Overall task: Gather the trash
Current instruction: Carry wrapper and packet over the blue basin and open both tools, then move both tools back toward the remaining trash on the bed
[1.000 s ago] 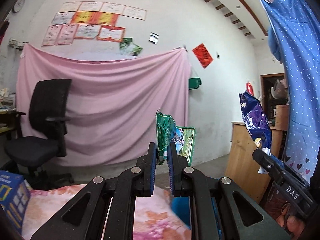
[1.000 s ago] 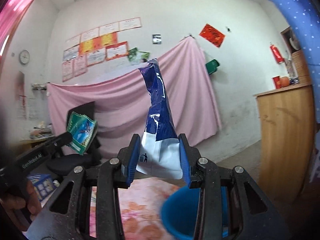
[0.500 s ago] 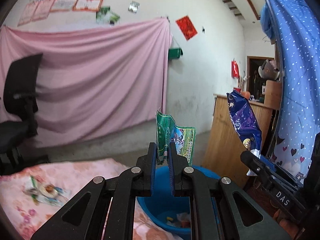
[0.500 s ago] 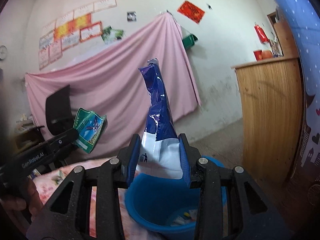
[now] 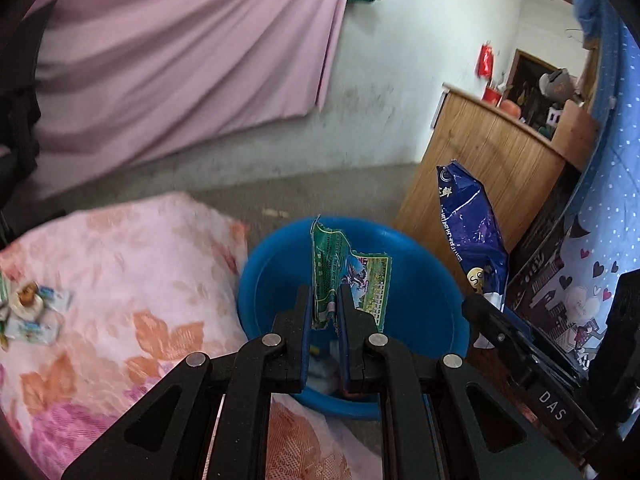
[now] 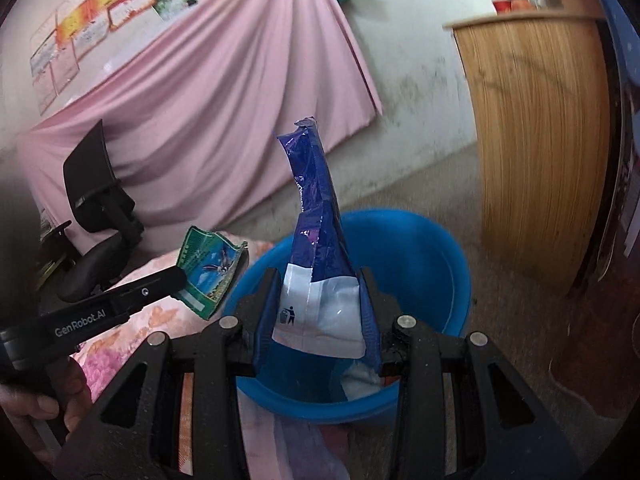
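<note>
My left gripper point(image 5: 323, 304) is shut on a torn green wrapper point(image 5: 344, 276) that stands upright above the blue bucket point(image 5: 424, 292). In the right wrist view that green wrapper point(image 6: 208, 272) hangs over the bucket's left rim. A tall blue and white snack bag point(image 6: 320, 264) is clamped in my right gripper point(image 6: 318, 312), over the blue bucket point(image 6: 432, 256). From the left wrist view the blue bag point(image 5: 468, 236) sits at the bucket's right edge. Some scraps lie at the bucket's bottom.
A pink floral cloth point(image 5: 120, 280) covers the surface left of the bucket, with small wrappers point(image 5: 32, 312) on it. A wooden counter point(image 6: 536, 152) stands to the right. A black office chair point(image 6: 100, 204) and a pink wall drape point(image 5: 180, 52) are behind.
Both cameras have tilted down and moved toward the bucket. The bucket now fills the lower middle of both views, with both wrappers held over it.
</note>
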Tool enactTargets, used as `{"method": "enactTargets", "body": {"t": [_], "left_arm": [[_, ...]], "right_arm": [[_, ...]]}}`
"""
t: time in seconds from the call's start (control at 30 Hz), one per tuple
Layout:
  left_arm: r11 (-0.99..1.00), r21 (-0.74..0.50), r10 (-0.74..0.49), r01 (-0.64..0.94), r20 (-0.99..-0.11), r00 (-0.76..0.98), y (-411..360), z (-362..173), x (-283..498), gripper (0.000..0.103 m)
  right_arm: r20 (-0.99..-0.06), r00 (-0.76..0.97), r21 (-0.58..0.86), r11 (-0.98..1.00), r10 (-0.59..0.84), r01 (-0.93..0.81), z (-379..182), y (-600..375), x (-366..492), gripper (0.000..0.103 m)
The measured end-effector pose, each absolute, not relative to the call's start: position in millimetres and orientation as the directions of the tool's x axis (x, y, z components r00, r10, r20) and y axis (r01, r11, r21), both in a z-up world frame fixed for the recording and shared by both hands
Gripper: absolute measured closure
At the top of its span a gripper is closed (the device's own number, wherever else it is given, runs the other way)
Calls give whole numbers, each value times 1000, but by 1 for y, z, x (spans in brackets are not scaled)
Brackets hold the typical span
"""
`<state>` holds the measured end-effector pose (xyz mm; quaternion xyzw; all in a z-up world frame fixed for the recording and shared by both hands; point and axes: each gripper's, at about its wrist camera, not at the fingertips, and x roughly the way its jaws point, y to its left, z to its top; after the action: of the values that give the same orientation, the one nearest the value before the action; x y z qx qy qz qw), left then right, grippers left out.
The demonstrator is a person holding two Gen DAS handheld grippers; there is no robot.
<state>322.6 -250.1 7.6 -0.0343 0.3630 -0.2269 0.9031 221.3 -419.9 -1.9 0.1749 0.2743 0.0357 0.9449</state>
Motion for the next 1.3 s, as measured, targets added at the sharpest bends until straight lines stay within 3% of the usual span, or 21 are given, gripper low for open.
{"method": "enactTargets", "body": {"t": [0.33,0.47,0.67,0.9,1.13,1.3], "left_arm": [[897,-277,-432,345,-717,547,-254,-2,344,91],[899,-299,-431,320,-734,525,-251,-6,351,82],[903,-325,-427,282,-756,496,-240,-14,352,80],[915,-296,-401,274,-741,539,-227,-6,343,57],[932,-270,-361,240,-721,591,-199,0,330,45],[938,-268,-347,222,-687,638,-177,6,316,25]], "right_arm": [[-576,791,409,910,206,60,-26,-432,237,35],[-595,776,410,910,209,69,-31,-431,240,35],[-604,768,398,915,212,61,-32,-429,242,34],[-597,776,389,920,206,54,-29,-427,240,20],[-570,794,387,921,211,33,-22,-420,236,2],[-535,819,377,926,208,10,-13,-411,232,0]]}}
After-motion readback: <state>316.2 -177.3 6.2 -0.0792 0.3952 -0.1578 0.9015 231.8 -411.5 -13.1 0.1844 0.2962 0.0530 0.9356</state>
